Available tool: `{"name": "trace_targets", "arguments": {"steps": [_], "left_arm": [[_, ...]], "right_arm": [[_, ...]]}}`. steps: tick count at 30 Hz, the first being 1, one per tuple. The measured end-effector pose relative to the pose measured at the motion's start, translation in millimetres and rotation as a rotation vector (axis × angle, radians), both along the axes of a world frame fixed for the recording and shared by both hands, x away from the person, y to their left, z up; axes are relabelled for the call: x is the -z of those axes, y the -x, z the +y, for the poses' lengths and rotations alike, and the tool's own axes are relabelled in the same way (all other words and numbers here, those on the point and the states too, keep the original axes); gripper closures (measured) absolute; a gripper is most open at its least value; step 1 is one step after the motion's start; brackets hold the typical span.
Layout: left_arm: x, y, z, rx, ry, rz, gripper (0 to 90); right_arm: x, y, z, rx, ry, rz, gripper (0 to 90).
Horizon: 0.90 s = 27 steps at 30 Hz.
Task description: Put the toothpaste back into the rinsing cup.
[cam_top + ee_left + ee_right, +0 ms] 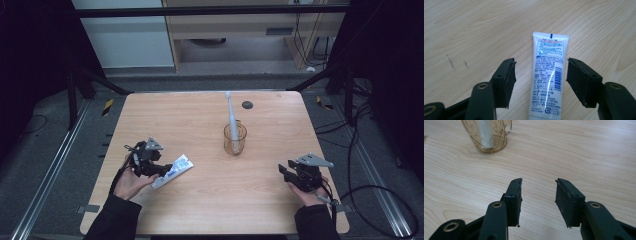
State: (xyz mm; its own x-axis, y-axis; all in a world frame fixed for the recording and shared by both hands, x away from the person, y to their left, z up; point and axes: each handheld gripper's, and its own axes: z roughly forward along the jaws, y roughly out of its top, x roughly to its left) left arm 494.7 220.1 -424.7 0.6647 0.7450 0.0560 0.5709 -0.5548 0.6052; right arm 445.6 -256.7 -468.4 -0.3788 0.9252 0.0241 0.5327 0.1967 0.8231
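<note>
A white toothpaste tube (pixel 173 170) with blue and red print lies flat on the wooden table (pixel 210 200) at the left. My left gripper (pixel 167 170) is open, its jaws standing either side of the tube (pixel 549 75) with a gap on each side, pads not touching it. A gold wire cup (pixel 235 138) stands mid-table with a white electric toothbrush (pixel 232 120) upright in it. My right gripper (pixel 283 172) rests low at the right, open with bare wood between its jaws (pixel 538 200). The cup (pixel 487 136) sits at the upper left of the right gripper view.
A small dark round disc (pixel 247 104) lies near the table's far edge. Black frame bars and cables surround the table, and a wooden cabinet stands beyond it. Bare wood stretches between the two grippers.
</note>
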Motion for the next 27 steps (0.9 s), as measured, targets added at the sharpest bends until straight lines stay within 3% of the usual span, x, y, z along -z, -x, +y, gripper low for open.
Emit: {"name": "trace_targets", "arguments": {"steps": [9, 27], "left_arm": [[13.6, -7.9, -13.6, 0.026, -0.069, 0.043, 37.7], [30.5, -20.8, -27.8, 0.079, -0.160, 0.112, 37.7]], "right_arm": [[0.2, -2.9, 1.9, -0.009, 0.001, 0.004, 54.4], [0.8, -4.9, 5.6, -0.026, 0.008, 0.017, 53.7]]}}
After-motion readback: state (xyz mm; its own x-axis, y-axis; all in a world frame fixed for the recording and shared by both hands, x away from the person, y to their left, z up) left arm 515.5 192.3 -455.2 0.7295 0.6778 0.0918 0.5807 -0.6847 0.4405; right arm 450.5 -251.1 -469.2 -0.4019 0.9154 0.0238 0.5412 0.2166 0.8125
